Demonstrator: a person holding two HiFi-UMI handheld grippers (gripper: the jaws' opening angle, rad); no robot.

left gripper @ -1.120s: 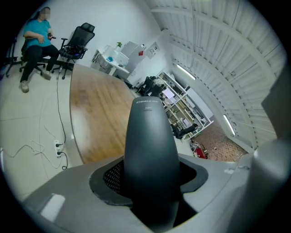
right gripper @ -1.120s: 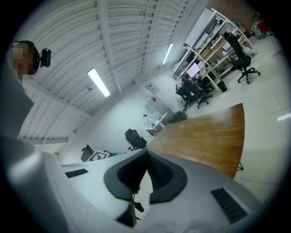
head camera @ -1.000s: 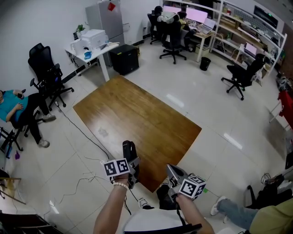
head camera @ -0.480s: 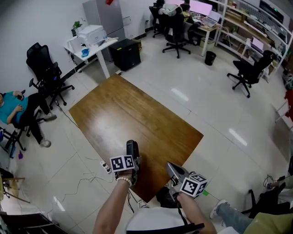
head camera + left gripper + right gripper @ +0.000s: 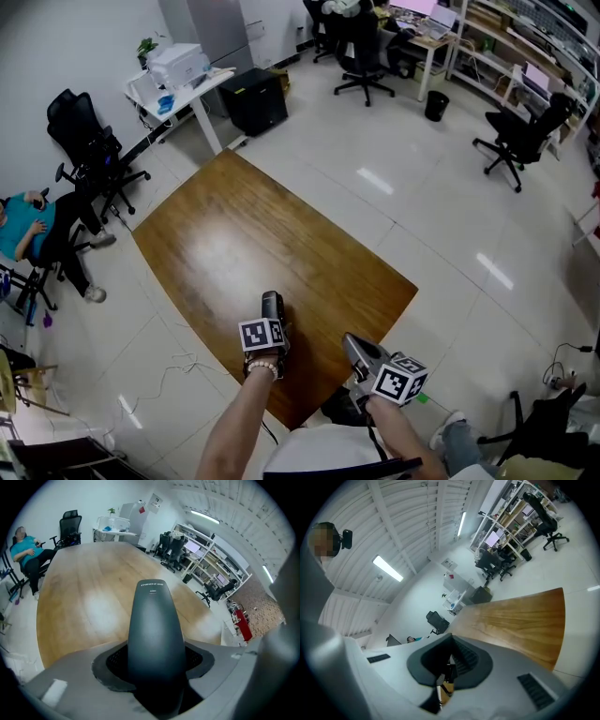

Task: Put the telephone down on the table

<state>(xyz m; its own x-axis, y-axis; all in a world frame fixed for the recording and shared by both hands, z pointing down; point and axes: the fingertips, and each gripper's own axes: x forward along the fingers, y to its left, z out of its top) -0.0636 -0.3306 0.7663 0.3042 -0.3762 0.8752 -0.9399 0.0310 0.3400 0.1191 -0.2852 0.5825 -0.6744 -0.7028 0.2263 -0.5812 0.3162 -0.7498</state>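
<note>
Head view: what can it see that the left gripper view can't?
Only the head view shows the right hand-held gripper and the person's forearms. Only the left gripper view shows the tiny print near the tip of the telephone and a ceiling light. Both show the black telephone, the wooden table, the black office chair and the seated person in a teal shirt.

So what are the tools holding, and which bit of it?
The left tool grips the dark telephone by its lower end. The right tool holds nothing.
</note>
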